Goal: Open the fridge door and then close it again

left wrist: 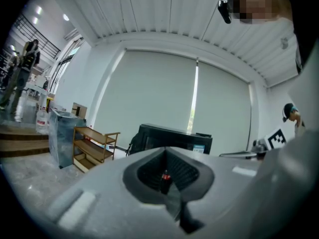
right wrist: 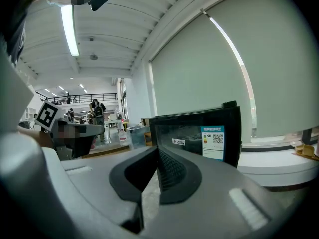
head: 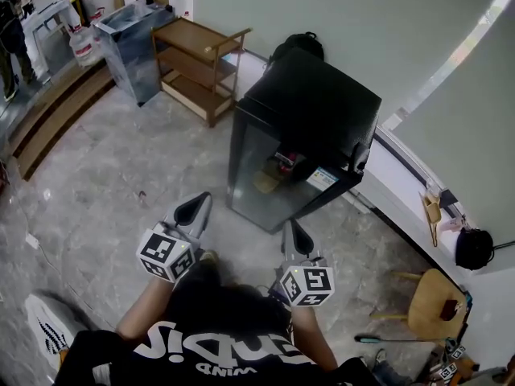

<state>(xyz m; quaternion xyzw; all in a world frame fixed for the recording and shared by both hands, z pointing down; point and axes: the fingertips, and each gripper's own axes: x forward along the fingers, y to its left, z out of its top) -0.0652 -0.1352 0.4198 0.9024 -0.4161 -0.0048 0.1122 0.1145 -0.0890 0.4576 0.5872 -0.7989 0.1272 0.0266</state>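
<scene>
A small black fridge (head: 310, 107) with a glass door (head: 265, 175) stands on the floor ahead of me, its door closed; a label (head: 322, 178) sits on the glass near the right edge. My left gripper (head: 194, 210) is held short of the fridge's lower left corner, jaws shut with nothing in them. My right gripper (head: 293, 233) hangs just in front of the door's bottom edge, also shut and holding nothing. The fridge (left wrist: 172, 137) shows beyond the left gripper (left wrist: 167, 151) in its own view. The right gripper (right wrist: 158, 151) points at the fridge (right wrist: 199, 136) close up.
A wooden shelf rack (head: 197, 67) and a tall wrapped cabinet (head: 133, 47) stand at the back left. A black backpack (head: 298, 45) lies behind the fridge. A white low ledge (head: 402, 191) runs along the right wall, with a wooden stool (head: 430, 304) near it. A person (head: 12, 39) stands far left.
</scene>
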